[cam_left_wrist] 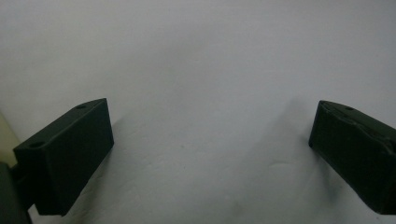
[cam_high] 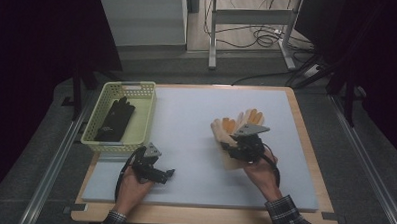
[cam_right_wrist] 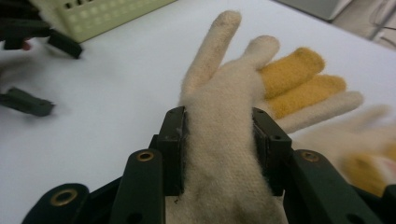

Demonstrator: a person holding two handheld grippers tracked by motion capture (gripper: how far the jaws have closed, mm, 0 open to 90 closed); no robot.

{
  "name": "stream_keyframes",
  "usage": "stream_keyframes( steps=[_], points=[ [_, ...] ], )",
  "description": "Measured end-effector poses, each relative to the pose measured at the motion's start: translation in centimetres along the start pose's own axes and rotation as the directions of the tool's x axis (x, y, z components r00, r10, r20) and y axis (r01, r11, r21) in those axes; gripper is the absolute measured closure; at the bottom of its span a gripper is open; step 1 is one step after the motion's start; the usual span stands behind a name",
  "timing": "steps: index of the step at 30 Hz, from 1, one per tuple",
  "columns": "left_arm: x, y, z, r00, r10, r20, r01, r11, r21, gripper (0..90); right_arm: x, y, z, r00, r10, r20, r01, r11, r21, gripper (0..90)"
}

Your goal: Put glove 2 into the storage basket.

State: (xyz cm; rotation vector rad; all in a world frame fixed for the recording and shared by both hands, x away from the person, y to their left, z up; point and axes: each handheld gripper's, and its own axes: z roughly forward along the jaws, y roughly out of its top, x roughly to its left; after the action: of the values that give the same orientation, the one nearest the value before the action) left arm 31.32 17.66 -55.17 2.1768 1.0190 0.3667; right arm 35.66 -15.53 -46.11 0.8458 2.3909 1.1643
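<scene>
My right gripper (cam_high: 234, 142) (cam_right_wrist: 219, 122) is shut on a cream knitted glove (cam_right_wrist: 220, 88) with orange-yellow fingers, pinching it across the cuff and palm. In the high view this glove (cam_high: 221, 129) lies right of the mat's middle. A second cream and orange glove (cam_high: 252, 117) (cam_right_wrist: 359, 149) lies just beyond it. A black glove (cam_high: 115, 117) rests inside the pale green basket (cam_high: 147, 110) at the back left. My left gripper (cam_high: 167, 174) (cam_left_wrist: 210, 140) sits near the front left of the mat, jaws wide open over bare mat. It is also blurred at the right gripper view's left edge (cam_right_wrist: 42, 74).
A pale grey-blue mat (cam_high: 186, 116) covers a wooden board (cam_high: 305, 146). The basket (cam_right_wrist: 107, 14) stands on its left side. Table legs and cables (cam_high: 259, 36) lie on the floor beyond the far edge. Metal rails (cam_high: 55, 157) run along both sides.
</scene>
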Motion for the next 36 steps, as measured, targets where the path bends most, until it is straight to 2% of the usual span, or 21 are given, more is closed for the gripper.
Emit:
stream_keyframes(
  steps=[6,9,12,14,15,17,19,23,25,26,29,32,36],
  points=[
    [0.0,0.0,0.0,1.0,0.0,0.0,0.0,1.0,0.0,0.0,3.0,0.2,3.6,0.9971,-0.028,-0.071,0.031,0.999,0.032,60.2],
    [0.0,0.0,0.0,1.0,0.001,0.001,-0.001,1.0,0.002,0.0,4.0,-0.1,5.1,0.9966,-0.04,-0.073,0.043,0.998,0.05,60.1],
    [0.0,0.0,0.0,1.0,-0.002,0.002,0.002,1.0,0.0,0.1,4.4,-0.9,6.4,0.9967,-0.048,-0.066,0.054,0.995,0.085,59.0],
    [0.0,0.0,0.0,1.0,0.001,0.001,-0.001,1.0,0.002,0.1,4.5,-1.5,7.2,0.9973,-0.038,-0.062,0.045,0.993,0.109,54.4],
    [0.0,0.0,0.0,1.0,0.001,0.001,-0.001,1.0,0.002,0.1,4.5,-1.7,7.5,0.9974,-0.03,-0.066,0.038,0.991,0.129,49.1],
    [0.0,0.0,0.0,1.0,0.001,0.002,-0.001,1.0,0.002,0.1,4.6,-1.9,7.7,0.9967,-0.03,-0.075,0.04,0.99,0.136,38.8],
    [0.0,0.0,0.0,1.0,-0.001,0.002,0.001,1.0,0.001,0.1,4.6,-1.6,7.3,0.9965,-0.033,-0.077,0.043,0.99,0.131,33.0],
    [0.0,0.0,0.0,1.0,0.0,0.002,0.0,1.0,0.002,0.0,4.0,-0.7,5.3,0.9966,-0.035,-0.075,0.042,0.995,0.089,32.4],
    [0.0,0.0,0.0,1.0,-0.003,0.002,0.003,1.0,0.0,0.0,3.5,-0.6,4.3,0.9974,-0.034,-0.064,0.04,0.995,0.09,34.9],
    [0.0,0.0,0.0,1.0,-0.003,0.002,0.003,1.0,0.0,0.0,3.2,-0.8,3.9,0.9976,-0.038,-0.058,0.043,0.994,0.1,39.1],
    [0.0,0.0,0.0,1.0,-0.003,0.001,0.003,1.0,0.0,0.0,2.5,-1.8,3.1,0.9978,-0.049,-0.045,0.054,0.991,0.122,59.0],
    [0.0,0.0,0.0,1.0,-0.003,0.001,0.003,1.0,0.0,0.0,2.0,-3.1,2.6,0.998,-0.04,-0.049,0.047,0.988,0.146,74.4],
    [0.0,0.0,0.0,1.0,0.0,0.002,0.0,1.0,0.002,0.0,1.8,-5.0,2.2,0.9976,-0.009,-0.069,0.021,0.984,0.178,84.2]
  ],
)
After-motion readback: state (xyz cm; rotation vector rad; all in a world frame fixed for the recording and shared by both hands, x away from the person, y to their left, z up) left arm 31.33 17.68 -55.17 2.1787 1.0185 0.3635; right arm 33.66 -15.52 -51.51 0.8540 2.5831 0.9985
